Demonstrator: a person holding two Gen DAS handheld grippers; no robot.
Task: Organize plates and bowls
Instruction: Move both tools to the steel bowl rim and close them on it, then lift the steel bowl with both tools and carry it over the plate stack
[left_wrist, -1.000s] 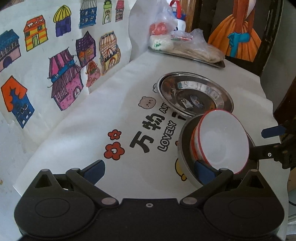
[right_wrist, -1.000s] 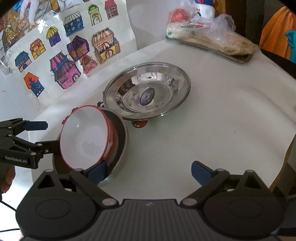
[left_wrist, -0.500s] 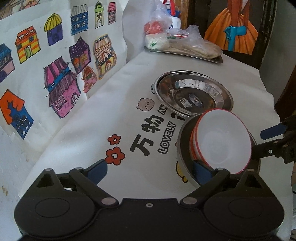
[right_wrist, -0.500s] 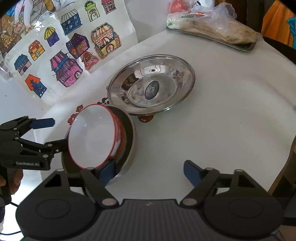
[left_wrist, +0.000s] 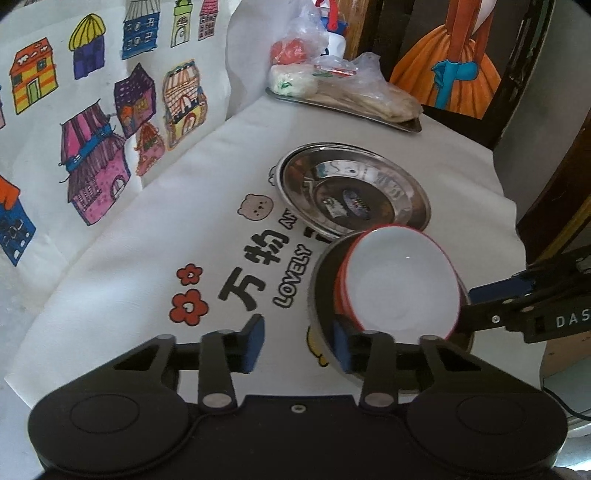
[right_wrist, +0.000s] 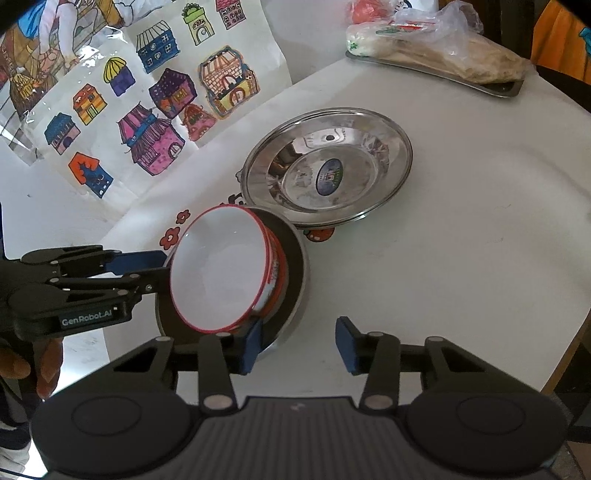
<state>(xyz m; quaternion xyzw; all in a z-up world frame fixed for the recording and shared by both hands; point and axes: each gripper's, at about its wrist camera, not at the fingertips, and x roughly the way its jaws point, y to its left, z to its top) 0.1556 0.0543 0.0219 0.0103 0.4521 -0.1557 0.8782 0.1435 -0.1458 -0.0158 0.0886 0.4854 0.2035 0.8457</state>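
- Jaws of the left gripper (left_wrist: 297, 341) stand wide open and hold nothing. Its right-hand pad sits at the near rim of the steel bowl (left_wrist: 317, 280); the other pad is over bare cloth.
- Jaws of the right gripper (right_wrist: 299, 347) are likewise spread wide and empty. Its left-hand pad is at the bowl's rim on the opposite side, and the rim appears to pass between the pads, though I cannot tell whether anything touches.
- Inside the steel bowl leans a red-rimmed white bowl (right_wrist: 221, 269), tilted steeply onto its side with its mouth toward the left gripper, not nested flat.
- Both bowls sit close to the table's (right_wrist: 480, 258) near edge, on the left gripper's side.
- Just beyond them, nearer the middle of the table, lies a shallow steel plate (right_wrist: 388, 147), upright and empty apart from a label. Its rim almost meets the steel bowl's.
- At the far edge rests a tray of bagged food (right_wrist: 498, 88), well apart.
- Judgement: the step in hand is settling the white bowl into the steel one, with the grippers flanking the pair.
- Next move probably calls for closing one pair of jaws on a rim to steady the steel bowl while the other tips the white bowl level. Stacking onto the plate would follow.
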